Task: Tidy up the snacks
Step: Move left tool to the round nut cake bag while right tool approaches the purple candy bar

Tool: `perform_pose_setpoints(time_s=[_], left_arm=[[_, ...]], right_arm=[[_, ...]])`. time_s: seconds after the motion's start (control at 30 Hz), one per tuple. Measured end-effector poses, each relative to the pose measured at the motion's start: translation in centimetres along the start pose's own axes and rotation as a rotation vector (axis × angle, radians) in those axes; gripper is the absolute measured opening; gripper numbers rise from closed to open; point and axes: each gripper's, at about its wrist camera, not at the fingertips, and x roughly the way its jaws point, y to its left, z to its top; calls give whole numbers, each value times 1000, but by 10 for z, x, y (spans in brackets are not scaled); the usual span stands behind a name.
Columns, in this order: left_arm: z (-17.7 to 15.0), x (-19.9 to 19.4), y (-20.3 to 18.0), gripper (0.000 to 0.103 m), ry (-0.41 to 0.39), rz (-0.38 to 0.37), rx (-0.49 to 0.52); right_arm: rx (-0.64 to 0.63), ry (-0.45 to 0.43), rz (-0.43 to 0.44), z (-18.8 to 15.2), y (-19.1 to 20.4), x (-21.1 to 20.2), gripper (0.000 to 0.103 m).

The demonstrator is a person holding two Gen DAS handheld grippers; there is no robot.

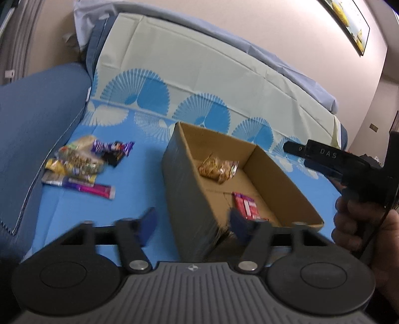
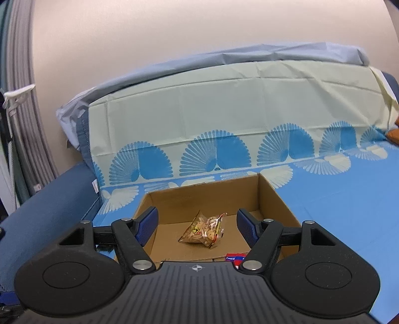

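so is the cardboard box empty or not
Not empty: the open cardboard box holds a clear snack bag and a red packet on its floor.

Left tool (image 1: 190, 225) and right tool (image 2: 197, 225) both stand with jaws apart, empty; a hand (image 1: 359, 231) grips the right tool's handle.

wall (image 2: 174, 37): pinkish | sofa (image 1: 37, 119): blue | framed picture (image 1: 349, 22): upper right
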Motion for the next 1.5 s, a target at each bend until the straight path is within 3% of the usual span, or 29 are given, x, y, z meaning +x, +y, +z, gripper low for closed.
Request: perform_pose_setpoints(time_s=[0.1, 0.13, 0.33, 0.67, 1.0, 1.07, 1.13, 1.23, 1.43, 1.5], left_arm=[[-3, -4, 14, 25, 7, -2, -19], [-4, -5, 19, 23, 2, -2, -24], [-6, 4, 39, 23, -3, 7, -94], [2, 36, 70, 23, -4, 45, -218], [39, 84, 125, 24, -97, 243, -254], [45, 101, 133, 29, -119, 303, -246], [50, 116, 139, 55, -137, 347, -246], [56, 136, 143, 80, -159, 415, -221], [67, 179, 143, 102, -140, 544, -112], [67, 193, 139, 102, -104, 571, -65]], right_arm=[[-52, -11, 12, -3, 10, -4, 71], [-62, -12, 14, -3, 12, -4, 69], [-85, 3, 19, -7, 23, 3, 41], [-164, 44, 13, -15, 31, 14, 41], [-200, 87, 7, -22, 34, 24, 41], [-213, 91, 18, -23, 38, 26, 41], [-235, 96, 32, -25, 45, 28, 41], [-273, 104, 54, -27, 58, 32, 41], [-347, 117, 104, -33, 86, 40, 44], [-360, 123, 119, -34, 93, 43, 46]])
